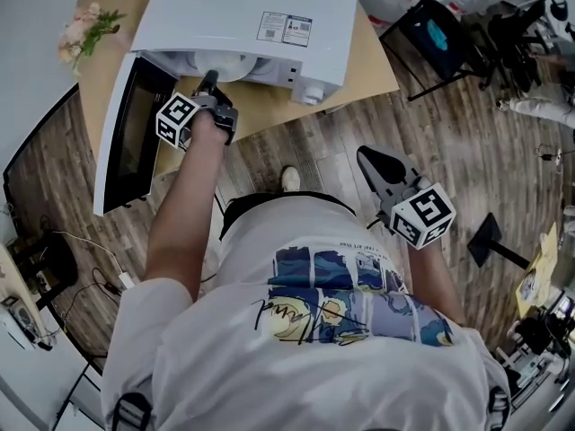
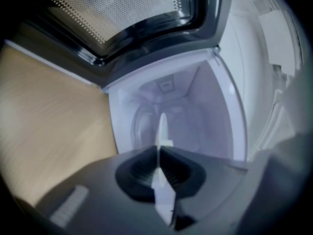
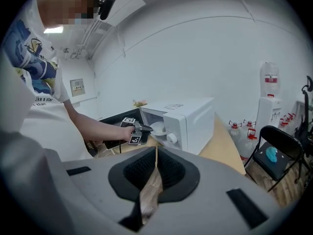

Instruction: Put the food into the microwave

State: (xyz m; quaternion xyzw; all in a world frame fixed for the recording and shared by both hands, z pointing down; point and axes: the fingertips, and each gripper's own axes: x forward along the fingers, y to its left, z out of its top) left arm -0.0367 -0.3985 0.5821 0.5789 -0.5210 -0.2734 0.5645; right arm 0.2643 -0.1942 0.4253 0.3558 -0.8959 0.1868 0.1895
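Your left gripper [image 1: 211, 79] was at the mouth of the white microwave [image 1: 243, 7], which stood on the wooden tabletop [image 1: 269, 101] with its dark door [image 1: 126, 137] swung wide to the left. In the left gripper view the jaws of that gripper [image 2: 159, 151] were clenched on the thin white rim of a plate [image 2: 161, 126], seen edge-on, with the pale inner wall of the microwave [image 2: 215, 111] behind it, the door [image 2: 122, 13] above and the tabletop [image 2: 44, 116] at the left. From your head view the plate [image 1: 229, 65] showed as a round white shape just inside the opening. Whatever food lay on it could not be made out in any view.

Your right gripper [image 1: 367, 155] hung well apart from the microwave, out over the wooden floor [image 1: 305, 151] at your right side. Its jaws [image 3: 156, 151] were closed together and held nothing; only floor showed below them. That view looked across at the microwave [image 3: 190, 116] on the tabletop [image 3: 222, 141], where the left gripper [image 3: 146, 128] held the plate [image 3: 157, 127] in the opening beside the door [image 3: 112, 116].

A small bunch of flowers [image 1: 85, 30] sat at the tabletop's far corner behind the microwave. A black chair [image 3: 274, 146] stood off to the right, near some water bottles [image 3: 234, 129].
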